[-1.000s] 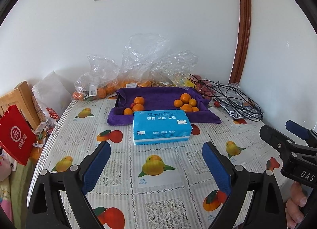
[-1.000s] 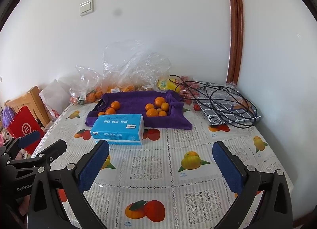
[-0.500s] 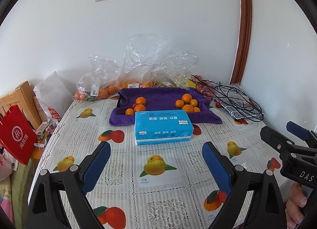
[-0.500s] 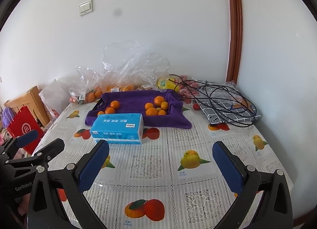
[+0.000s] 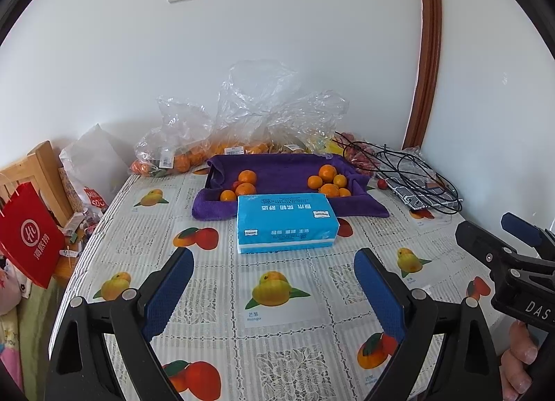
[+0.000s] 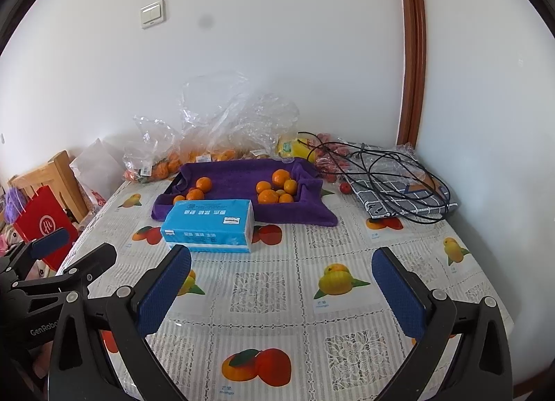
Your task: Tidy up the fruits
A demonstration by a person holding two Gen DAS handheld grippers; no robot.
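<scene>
A tray lined with a purple cloth (image 5: 277, 165) (image 6: 239, 172) stands at the back of the table. It holds two groups of oranges, one at its left (image 5: 242, 186) (image 6: 199, 188) and one at its right (image 5: 329, 181) (image 6: 277, 188). Clear plastic bags of oranges (image 5: 180, 158) (image 6: 163, 167) lie behind it by the wall. My left gripper (image 5: 274, 262) is open and empty above the table's near part. My right gripper (image 6: 281, 262) is open and empty too, to the right of the left one.
A blue tissue pack (image 5: 286, 222) (image 6: 210, 224) lies right in front of the tray. A checked cloth with black cables (image 5: 416, 179) (image 6: 399, 182) lies at the back right. A red paper bag (image 5: 29, 227) and a wooden chair (image 5: 38, 165) stand left of the table.
Both grippers have drifted slightly, so the tray and tissue pack sit a little differently in view. Both stay open and empty.
</scene>
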